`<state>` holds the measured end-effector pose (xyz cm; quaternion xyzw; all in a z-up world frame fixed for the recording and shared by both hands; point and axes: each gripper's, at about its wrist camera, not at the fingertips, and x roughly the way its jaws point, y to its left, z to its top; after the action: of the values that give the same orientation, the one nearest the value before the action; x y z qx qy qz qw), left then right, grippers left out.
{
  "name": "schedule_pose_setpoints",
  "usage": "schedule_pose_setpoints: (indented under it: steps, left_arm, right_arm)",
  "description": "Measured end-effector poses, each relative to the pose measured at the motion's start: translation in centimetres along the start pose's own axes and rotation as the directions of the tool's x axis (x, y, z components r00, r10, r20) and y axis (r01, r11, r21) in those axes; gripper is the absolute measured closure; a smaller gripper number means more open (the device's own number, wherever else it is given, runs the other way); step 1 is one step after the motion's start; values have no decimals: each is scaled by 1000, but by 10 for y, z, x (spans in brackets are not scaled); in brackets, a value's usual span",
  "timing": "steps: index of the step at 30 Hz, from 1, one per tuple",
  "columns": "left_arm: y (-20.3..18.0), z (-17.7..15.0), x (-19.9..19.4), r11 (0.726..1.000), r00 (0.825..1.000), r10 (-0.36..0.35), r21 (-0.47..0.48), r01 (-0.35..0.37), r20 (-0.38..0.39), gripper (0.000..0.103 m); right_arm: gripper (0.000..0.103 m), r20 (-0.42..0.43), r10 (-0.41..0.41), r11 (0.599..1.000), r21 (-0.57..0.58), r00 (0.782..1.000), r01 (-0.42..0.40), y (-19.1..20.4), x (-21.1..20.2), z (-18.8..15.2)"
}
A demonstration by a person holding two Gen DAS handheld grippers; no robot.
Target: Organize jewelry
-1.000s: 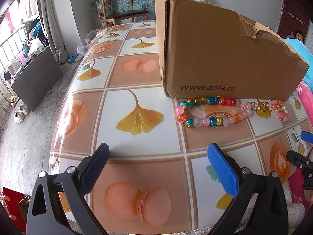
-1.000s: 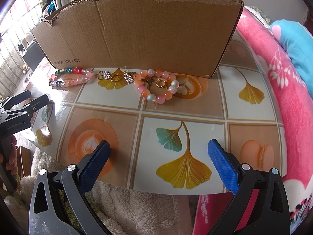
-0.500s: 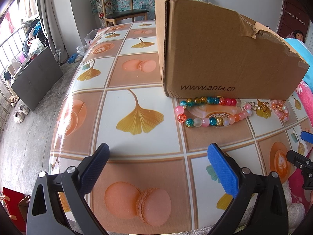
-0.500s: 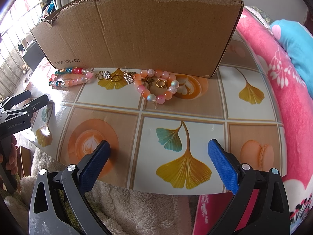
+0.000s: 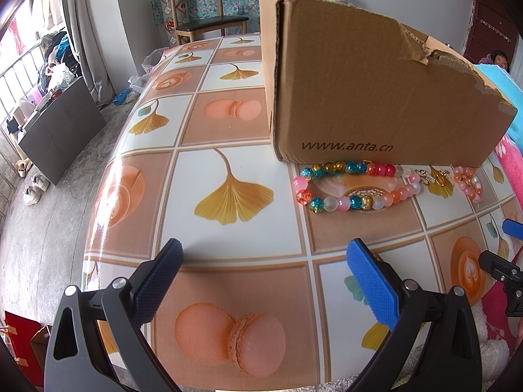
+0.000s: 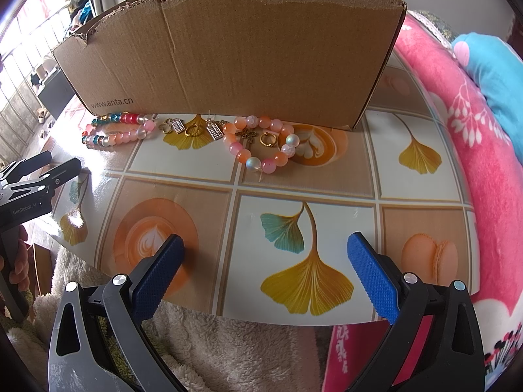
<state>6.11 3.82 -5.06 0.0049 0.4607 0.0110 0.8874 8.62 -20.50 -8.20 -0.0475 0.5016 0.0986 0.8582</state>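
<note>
A multicoloured bead bracelet (image 5: 353,186) (image 6: 117,130) lies on the table against the front of a torn cardboard box (image 5: 376,91) (image 6: 235,55). Right of it lie small gold and silver charms (image 6: 193,129) and a pink-orange bead bracelet (image 6: 261,145) (image 5: 469,184) with a butterfly charm and a gold ring inside it. My left gripper (image 5: 264,269) is open and empty over the table's near edge, left of the jewelry. My right gripper (image 6: 264,261) is open and empty at the near edge, in front of the pink bracelet.
The table (image 5: 228,124) has a glossy tiled cloth with ginkgo leaves and macarons. A pink and blue blanket (image 6: 474,130) lies along its right side. A fluffy cream cloth (image 6: 212,343) is below the near edge. A wooden chair (image 5: 209,16) stands beyond the far end.
</note>
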Motion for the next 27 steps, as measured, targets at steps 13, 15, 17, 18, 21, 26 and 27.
schedule_pose_setpoints:
  steps: [13, 15, 17, 18, 21, 26, 27]
  left_arm:
    - [0, 0, 0, 1000, 1000, 0, 1, 0, 0, 4]
    - [0, 0, 0, 1000, 1000, 1, 1, -1, -2, 4]
    - [0, -1, 0, 1000, 1000, -2, 1, 2, 0, 4]
    - [0, -1, 0, 1000, 1000, -4, 0, 4, 3, 4]
    - [1, 0, -1, 1000, 1000, -3, 2, 3, 8, 4]
    - [1, 1, -1, 1000, 1000, -5, 5, 5, 5, 4]
    - [1, 1, -2, 1000, 1000, -5, 5, 5, 7, 4]
  right_arm:
    - [8, 1, 18, 1000, -16, 1000, -18, -3, 2, 4]
    - [8, -6, 32, 999, -20, 999, -32, -6, 2, 6]
    - [8, 3, 40, 999, -18, 999, -40, -13, -2, 10]
    - [8, 20, 39, 999, -19, 999, -39, -16, -6, 13]
    - [8, 121, 43, 999, -33, 992, -39, -24, -29, 23]
    - [8, 276, 134, 990, -71, 952, -119, -22, -63, 40]
    - [8, 282, 168, 985, -84, 945, -151, -19, -63, 43]
